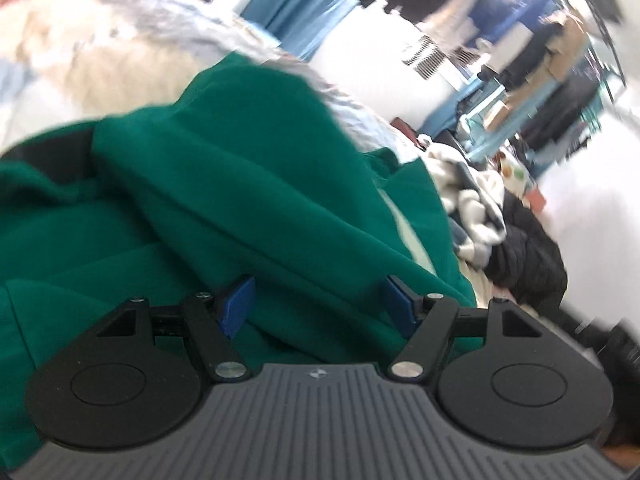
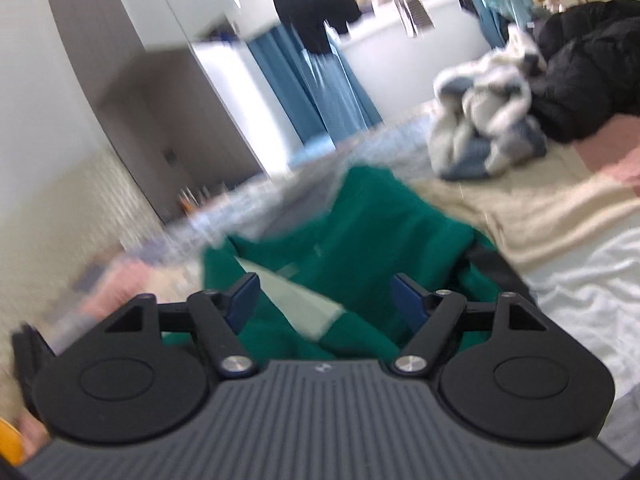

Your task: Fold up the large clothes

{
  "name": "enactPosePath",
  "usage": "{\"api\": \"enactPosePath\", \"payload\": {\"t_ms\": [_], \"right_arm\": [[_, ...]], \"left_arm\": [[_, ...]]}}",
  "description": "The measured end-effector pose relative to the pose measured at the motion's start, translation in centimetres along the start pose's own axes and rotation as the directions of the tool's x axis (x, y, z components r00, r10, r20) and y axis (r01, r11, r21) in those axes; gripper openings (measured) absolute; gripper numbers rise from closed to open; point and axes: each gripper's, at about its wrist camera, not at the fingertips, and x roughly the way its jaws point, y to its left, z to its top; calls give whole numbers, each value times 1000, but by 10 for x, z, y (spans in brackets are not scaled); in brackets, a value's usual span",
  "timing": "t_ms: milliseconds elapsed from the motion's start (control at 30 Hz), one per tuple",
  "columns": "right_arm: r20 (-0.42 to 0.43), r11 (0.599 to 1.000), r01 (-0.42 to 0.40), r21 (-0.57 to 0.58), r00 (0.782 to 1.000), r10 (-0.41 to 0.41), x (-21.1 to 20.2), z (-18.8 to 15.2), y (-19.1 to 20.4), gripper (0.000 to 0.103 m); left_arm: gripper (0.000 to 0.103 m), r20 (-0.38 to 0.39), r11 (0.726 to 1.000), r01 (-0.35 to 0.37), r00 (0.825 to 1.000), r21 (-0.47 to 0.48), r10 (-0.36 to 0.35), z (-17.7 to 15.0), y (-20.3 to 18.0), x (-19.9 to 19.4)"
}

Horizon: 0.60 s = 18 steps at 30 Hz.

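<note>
A large green garment (image 1: 224, 184) lies bunched on the bed, with a pale lining strip showing. It also shows in the right wrist view (image 2: 376, 240). My left gripper (image 1: 318, 302) is open, its blue pads (image 1: 240, 304) wide apart, with green cloth lying between and over them. My right gripper (image 2: 324, 300) is open too, its blue pads (image 2: 244, 300) apart just above the green cloth and its pale lining (image 2: 304, 304). Both views are blurred.
A cream blanket (image 2: 540, 208) and white sheet (image 2: 592, 288) cover the bed. A white-and-blue crumpled garment (image 2: 480, 120) and a black jacket (image 2: 592, 68) lie at the far side. Blue curtains (image 2: 320, 92) and a grey wardrobe (image 2: 132, 80) stand behind.
</note>
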Motion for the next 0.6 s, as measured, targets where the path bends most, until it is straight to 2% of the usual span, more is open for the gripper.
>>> {"api": "enactPosePath", "payload": {"t_ms": [133,267,367,433,467,500,567,600], "right_arm": [[-76,998,24,-59,997,-28,22,-15,4,75],[-143,994,-72,-85,988,59,30,-21,11,74],[-152,990,-76,-122,987,57,29,-26,15,74],[-153,982,-85,-169,987,59,26,-27,21,63],[-156,976,-84,-201,986,53,24,-27,25,48],[-154,971,-80,-226,987,45,22,-26,28,29],[-155,967,-88,-238,987,52,17,-25,30,17],[-159,967,-97,-234,985,61,15,-25,31,14]], "left_arm": [[74,-5,994,43,999,-103,-44,6,26,1],[74,2,992,50,999,-114,-50,11,37,-2],[74,0,990,48,999,-129,-49,12,38,-3],[74,-2,991,52,999,-124,-53,11,33,-3],[74,-5,991,50,999,-121,-51,10,31,-3],[74,-12,991,48,999,-123,-50,8,29,-1],[74,-18,990,47,999,-129,-50,4,26,0],[74,-18,990,48,999,-132,-51,3,25,-2]]}}
